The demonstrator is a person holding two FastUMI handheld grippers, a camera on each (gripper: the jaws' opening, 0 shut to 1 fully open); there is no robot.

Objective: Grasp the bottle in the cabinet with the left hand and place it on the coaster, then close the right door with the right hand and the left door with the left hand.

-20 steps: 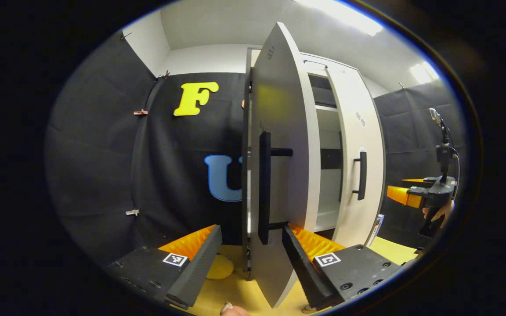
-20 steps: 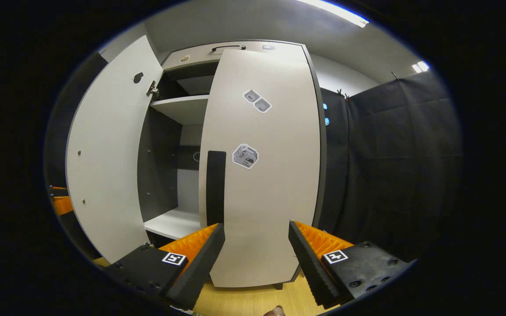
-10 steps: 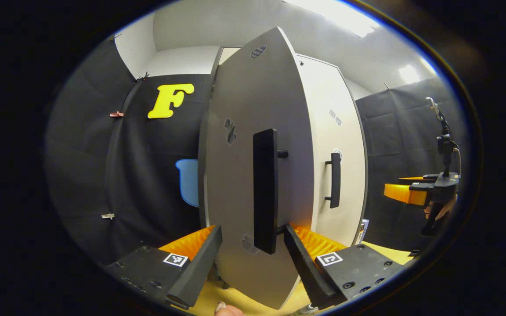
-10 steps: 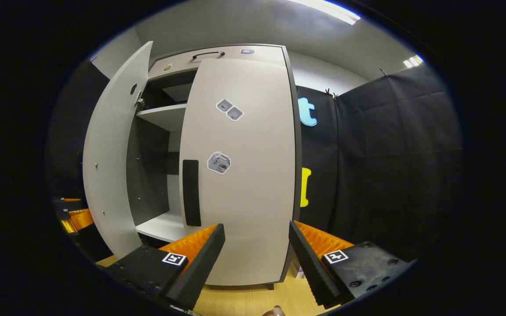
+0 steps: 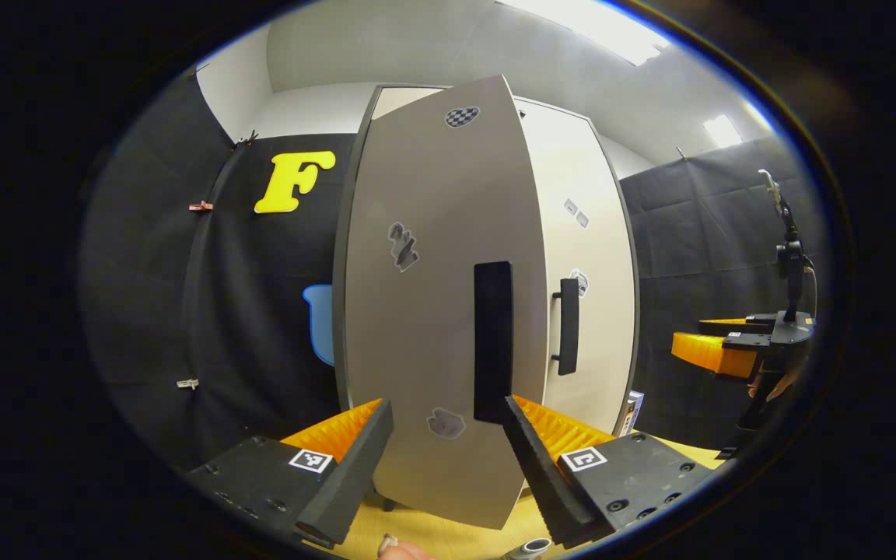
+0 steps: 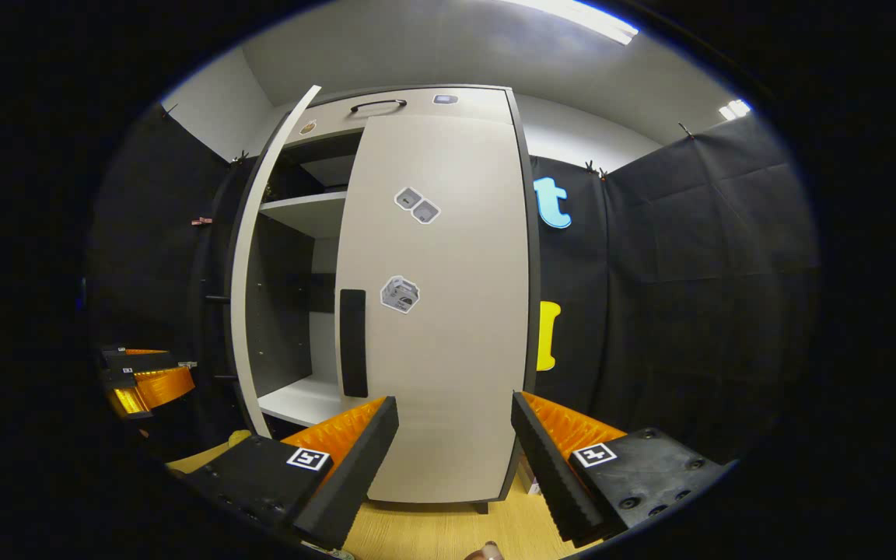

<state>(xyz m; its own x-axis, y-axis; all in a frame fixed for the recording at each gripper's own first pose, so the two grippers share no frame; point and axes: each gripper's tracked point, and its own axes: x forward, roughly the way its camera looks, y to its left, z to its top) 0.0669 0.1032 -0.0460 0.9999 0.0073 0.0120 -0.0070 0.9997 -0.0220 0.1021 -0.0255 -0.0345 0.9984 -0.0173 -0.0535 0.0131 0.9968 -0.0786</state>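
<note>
A: L door? 
B: Pale grey left cabinet door (image 5: 432,327) w/ black bar handle (image 5: 492,342) part-open; left gripper (image 5: 448,459) jaws apart, just before it.
A: R side? 
B: Right cabinet door (image 6: 440,311) shut; right gripper (image 6: 454,459) jaws apart, empty. 
A: Bottle? 
B: Can't tell.

Both claws empty
Left claw (image 5: 444,459) and right claw (image 6: 452,459) level, fingers spread wide, gripping nothing.

Right door (image 6: 448,311) shut — left door (image 6: 261,257) ajar — tongs (image 6: 454,451) spread.
</note>
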